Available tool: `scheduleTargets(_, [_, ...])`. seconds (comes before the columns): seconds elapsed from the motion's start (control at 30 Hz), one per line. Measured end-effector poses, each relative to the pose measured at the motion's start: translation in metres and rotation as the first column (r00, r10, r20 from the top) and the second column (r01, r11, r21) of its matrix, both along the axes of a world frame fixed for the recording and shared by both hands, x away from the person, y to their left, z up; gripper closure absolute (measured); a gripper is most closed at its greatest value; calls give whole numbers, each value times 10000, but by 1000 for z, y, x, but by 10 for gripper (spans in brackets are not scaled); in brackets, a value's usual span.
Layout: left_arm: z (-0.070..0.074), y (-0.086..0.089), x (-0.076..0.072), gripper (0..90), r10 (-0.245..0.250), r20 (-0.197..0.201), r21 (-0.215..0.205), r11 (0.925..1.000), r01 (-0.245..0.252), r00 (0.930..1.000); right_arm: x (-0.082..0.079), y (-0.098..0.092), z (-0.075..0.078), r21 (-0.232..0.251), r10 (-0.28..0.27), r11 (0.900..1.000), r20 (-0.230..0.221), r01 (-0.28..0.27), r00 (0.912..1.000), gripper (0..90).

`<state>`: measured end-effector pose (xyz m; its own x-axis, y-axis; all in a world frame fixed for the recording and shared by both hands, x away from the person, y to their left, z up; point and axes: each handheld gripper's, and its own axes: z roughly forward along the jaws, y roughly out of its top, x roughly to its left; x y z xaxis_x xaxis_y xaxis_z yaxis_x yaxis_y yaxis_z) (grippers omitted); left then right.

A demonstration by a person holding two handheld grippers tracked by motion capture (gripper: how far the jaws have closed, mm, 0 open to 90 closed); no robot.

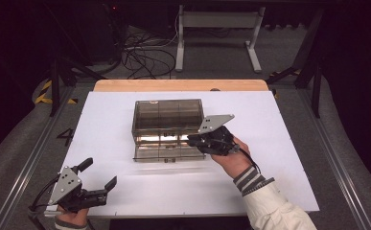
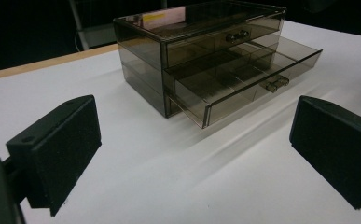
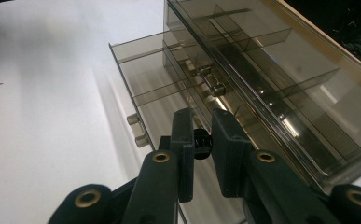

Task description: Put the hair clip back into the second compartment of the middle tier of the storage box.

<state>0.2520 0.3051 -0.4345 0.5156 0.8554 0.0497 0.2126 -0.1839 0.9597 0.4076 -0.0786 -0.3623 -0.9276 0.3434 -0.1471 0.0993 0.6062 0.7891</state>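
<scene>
Presently the smoked-plastic drawer box (image 1: 168, 120) sits mid-table on the white sheet (image 1: 279, 158), its long front facing the person. Its lower drawer (image 2: 243, 84) is pulled out part way, with empty dividers visible inside and a small clear handle (image 2: 275, 84) on its front. The upper drawer (image 2: 206, 42) is pushed in, with its own knob (image 2: 237, 35) showing.

Right gripper (image 1: 192, 139): held over the right part of the pulled-out drawer, pointing left across the box front. In the right gripper view its jaws stand close together, pinched on a small black object (image 3: 201, 141) held between the pads; what that object is cannot be made out. Below and beyond the jaws lie the open drawer's compartments. The right hand (image 1: 231, 155) and a striped cuff (image 1: 250, 181) come in from the lower right.

Left gripper (image 1: 100, 176): low at the near left corner of the sheet, well apart from the box. Jaws wide apart, nothing between them; the left gripper view looks between them across bare sheet to the box's corner.

Beyond the table: a wooden edge (image 1: 180, 85), cables (image 1: 142, 55) on the floor.
</scene>
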Motion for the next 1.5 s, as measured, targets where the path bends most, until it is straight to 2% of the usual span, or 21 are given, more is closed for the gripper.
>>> scheduleTargets(0.87, [0, 0, 0, 27, -35, 2, -5, 10000, 35, 10000, 12, 43, -14, -197, 102, 9997, -488, -112, 9988, 794])
scheduleTargets(1.5, [0, 0, 1, 27, -89, -52, 0, 10000, 89, 9999, 18, 56, -19, -238, 110, 9996, -678, -126, 9976, 794])
